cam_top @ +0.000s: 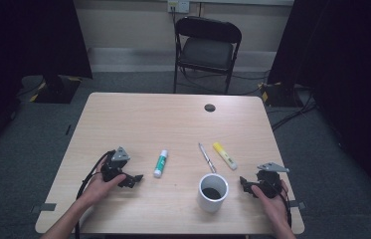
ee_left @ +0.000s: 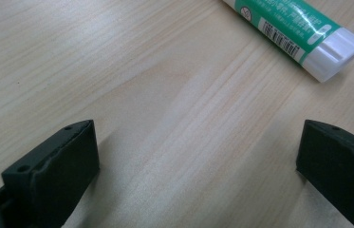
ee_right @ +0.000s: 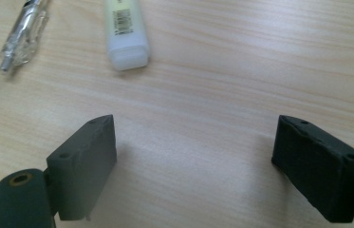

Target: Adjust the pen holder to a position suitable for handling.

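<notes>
Pale wood-grain counter (cam_top: 138, 117), rectangular w/ rounded corners, smooth laminate look; small round dark grommet (cam_top: 210, 107) near far edge. Left gripper (cam_top: 134, 180) sat low on the counter at near left, held in person's left hand (cam_top: 98, 186), grey three-cornered plate on top, black cable trailing back along forearm. Its jaws were spread wide apart w/ nothing between them; in the left gripper view they're matte black blocky pads w/ small screw holes, bare wood between. Glue stick (cam_top: 160, 163) lay just beyond & to the right of that gripper: white cylinder, green label w/ barcode, ribbed white cap (ee_left: 336, 52) pointing toward the gripper.

Right gripper (cam_top: 243, 183) at near right, held in right hand (cam_top: 272, 195), grey plate on top too, jaws pointing left toward the mug. Its jaws also stood wide apart, empty; same black blocks in the right gripper view. White mug (cam_top: 213, 192), glossy cylinder, dark inside, stood upright near front edge, just left of the right gripper, not touching. Beyond the mug: clear plastic pen (cam_top: 206, 158) w/ metal tip, and beside it a yellow highlighter (cam_top: 225, 155), flat-sided w/ pale cap (ee_right: 128, 56); the two lay near each other, apart.

Behind the counter: black folding chair (cam_top: 208, 47), padded seat, on grey carpet.
</notes>
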The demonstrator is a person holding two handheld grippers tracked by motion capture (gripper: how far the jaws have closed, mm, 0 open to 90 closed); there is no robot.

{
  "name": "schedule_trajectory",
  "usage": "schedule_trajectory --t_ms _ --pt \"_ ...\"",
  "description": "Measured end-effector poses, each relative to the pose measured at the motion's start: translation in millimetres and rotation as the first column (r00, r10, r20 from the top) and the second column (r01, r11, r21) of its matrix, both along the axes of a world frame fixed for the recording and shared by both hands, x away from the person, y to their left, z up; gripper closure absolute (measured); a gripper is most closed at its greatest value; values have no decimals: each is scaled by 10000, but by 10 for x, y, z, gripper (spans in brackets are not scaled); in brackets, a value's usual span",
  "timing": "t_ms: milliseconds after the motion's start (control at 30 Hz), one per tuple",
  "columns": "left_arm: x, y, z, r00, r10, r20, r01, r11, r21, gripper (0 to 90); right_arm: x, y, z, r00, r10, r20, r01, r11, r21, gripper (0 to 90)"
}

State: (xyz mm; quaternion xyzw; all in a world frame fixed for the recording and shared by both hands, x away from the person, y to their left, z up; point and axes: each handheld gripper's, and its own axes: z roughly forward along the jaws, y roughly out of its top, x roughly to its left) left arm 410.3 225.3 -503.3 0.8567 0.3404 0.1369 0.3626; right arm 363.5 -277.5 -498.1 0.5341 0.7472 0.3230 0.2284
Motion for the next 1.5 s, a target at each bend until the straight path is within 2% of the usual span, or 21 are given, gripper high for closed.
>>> schedule_trajectory --t_ms 67,100,167,267,300,400,533,600,733,767,800,833,1000,1067,1100,1133,1300,1367,1400,1433,1500 --pt "0 1 0 10000 -6 3 6 10000 9 0 -6 1 5 9999 139 -26 -139 9999 43 143" --pt "0 1 1 10000 -9 0 9 10000 14 0 -25 -1 29 9989 424 -207 -416 9985 351 160" --pt "3 4 3 10000 -30 47 30 10000 54 0 -40 1 47 9980 579 -235 -566 9972 498 163" --pt "2 3 2 10000 -23 43 23 10000 43 0 -60 8 67 9981 618 -58 -615 9972 425 182" --pt "2 3 2 10000 -27 40 27 10000 45 0 -85 21 91 9972 714 239 -719 9972 227 238" --pt "3 3 2 10000 -33 40 33 10000 50 0 -97 30 103 9965 791 269 -800 9962 330 234" --pt "3 3 2 10000 -38 36 37 10000 44 0 -161 49 134 9926 1214 69 -1216 9905 649 275" --pt "2 3 2 10000 -31 38 31 10000 48 0 -222 65 180 9871 1600 -66 -1585 9821 1018 329" --pt "3 3 2 10000 -31 39 31 10000 47 0 -285 91 232 9794 2014 -120 -1988 9735 1131 409" --pt "3 3 2 10000 -34 41 34 10000 49 0 -329 115 266 9716 2361 -149 -2329 9658 1143 439" --pt "3 3 2 10000 -34 41 34 10000 49 0 -329 115 266 9716 2361 -149 -2329 9658 1143 439" --pt "3 3 2 10000 -35 35 34 10000 41 0 -369 140 298 9634 2675 -184 -2633 9568 1236 485" --pt "2 3 2 10000 -28 40 28 10000 48 0 -469 212 342 9414 3363 -264 -3297 9339 1380 521" --pt "0 1 0 10000 -9 2 9 10000 12 0 -483 229 343 9379 3458 -269 -3390 9304 1396 520" --pt "0 1 1 10000 -11 1 11 10000 18 0 -518 263 350 9280 3713 -314 -3632 9201 1470 523" --pt "0 1 1 10000 -11 1 11 10000 18 0 -518 263 350 9280 3713 -314 -3632 9201 1470 523" --pt "2 3 2 10000 -31 38 31 10000 47 0 -685 278 340 9129 4075 -248 -4012 9067 1302 484" --pt "3 3 2 10000 -34 39 34 10000 52 0 -695 288 343 9110 4119 -209 -4060 9046 1297 472" --pt "2 3 2 10000 -33 39 33 10000 52 0 -702 310 344 9058 4235 -151 -4180 8987 1325 454" --pt "2 3 2 10000 -33 40 33 10000 53 0 -712 351 334 8916 4526 -152 -4472 8852 1284 452" --pt "3 3 2 10000 -34 40 33 10000 48 0 -724 386 323 8819 4710 -212 -4646 8758 1309 460"
